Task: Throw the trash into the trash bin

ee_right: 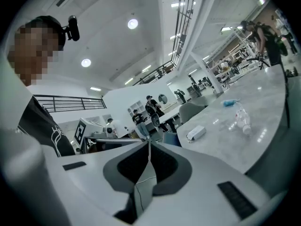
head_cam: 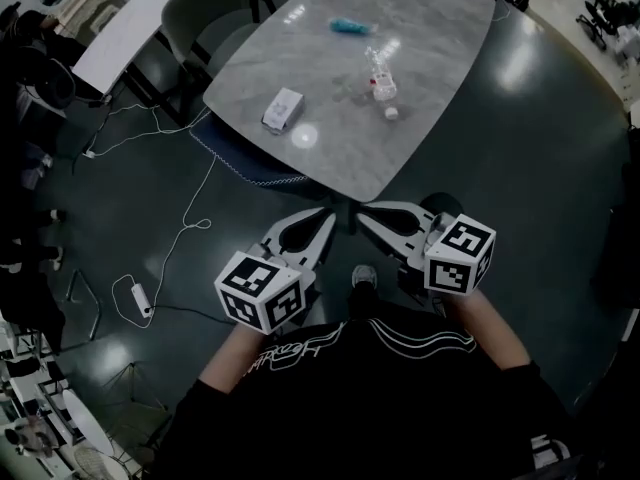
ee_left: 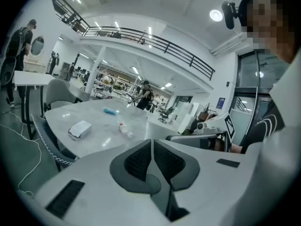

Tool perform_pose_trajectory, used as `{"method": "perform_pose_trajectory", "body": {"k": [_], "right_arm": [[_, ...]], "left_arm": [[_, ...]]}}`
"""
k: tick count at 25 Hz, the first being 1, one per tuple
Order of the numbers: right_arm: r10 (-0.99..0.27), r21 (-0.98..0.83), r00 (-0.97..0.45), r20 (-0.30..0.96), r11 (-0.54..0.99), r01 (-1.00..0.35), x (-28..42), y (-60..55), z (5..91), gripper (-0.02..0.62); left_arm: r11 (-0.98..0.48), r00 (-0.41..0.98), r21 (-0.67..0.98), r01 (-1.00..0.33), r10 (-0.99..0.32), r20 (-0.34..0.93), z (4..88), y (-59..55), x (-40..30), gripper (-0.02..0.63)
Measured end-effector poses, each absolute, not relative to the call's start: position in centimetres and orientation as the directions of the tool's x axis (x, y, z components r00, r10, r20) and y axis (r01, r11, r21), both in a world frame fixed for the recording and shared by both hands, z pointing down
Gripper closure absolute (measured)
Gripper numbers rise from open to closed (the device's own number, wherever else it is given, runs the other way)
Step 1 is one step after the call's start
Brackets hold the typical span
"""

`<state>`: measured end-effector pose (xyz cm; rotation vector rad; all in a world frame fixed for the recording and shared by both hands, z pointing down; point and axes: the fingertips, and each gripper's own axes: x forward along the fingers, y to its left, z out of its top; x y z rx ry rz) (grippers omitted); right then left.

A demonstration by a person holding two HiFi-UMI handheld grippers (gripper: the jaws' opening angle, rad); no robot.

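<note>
Plastic bottle (head_cam: pixel 379 76), clear, on its side

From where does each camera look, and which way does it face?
Head view: on the person's head, facing steeply down: grey table, left claw, right claw, black shirt.
Left gripper view: on the shut left claw, looking along it toward the table; shirt at right.
Right gripper view: on the shut right claw, likewise; shirt at left.
Shared: both gripper views show the white box and clear bottle.
</note>
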<state>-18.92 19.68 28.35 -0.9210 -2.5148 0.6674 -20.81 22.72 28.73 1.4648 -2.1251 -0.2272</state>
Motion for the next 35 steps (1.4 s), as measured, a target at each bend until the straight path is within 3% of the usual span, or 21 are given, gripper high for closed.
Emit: {"method": "perform_pose_trajectory", "body": {"k": [10, 16, 20, 25, 35], "right_arm": [[0.644, -0.577, -0.737, 0.204, 0.687, 0.441, -25.9, 15.5, 29.5, 0.558], [0.621, -0.607, -0.749, 0.233, 0.694, 0.386, -30.4, 15.5, 31.2, 0.558], [0.579, -0.621, -0.776, 0.250, 0.711, 0.330, -33.7, 14.6, 31.6, 0.558], [0.586, -0.657, -0.767, 0.262, 0.691, 0.303, -38.1, 15.7, 33.4, 0.558], [0.566, -0.706, -0.772, 0.290, 0.671, 0.227, -42.9, 15.5, 36.9, 0.558]], "left_arm": [[0.485, -0.341, 0.383, -0.786, -0.857, 0.386, 30.1, 20.2, -28.9, 0.587], [0.497, -0.320, 0.414, -0.763, -0.846, 0.426, 32.5, 20.5, -34.9, 0.492], [0.544, -0.349, 0.422, -0.725, -0.819, 0.456, 34.1, 20.9, -40.2, 0.348], [0.542, -0.293, 0.391, -0.744, -0.790, 0.538, 38.1, 21.4, -45.0, 0.269], [0.500, -0.201, 0.185, -0.846, -0.621, 0.758, 46.9, 21.5, -50.6, 0.243]]}}
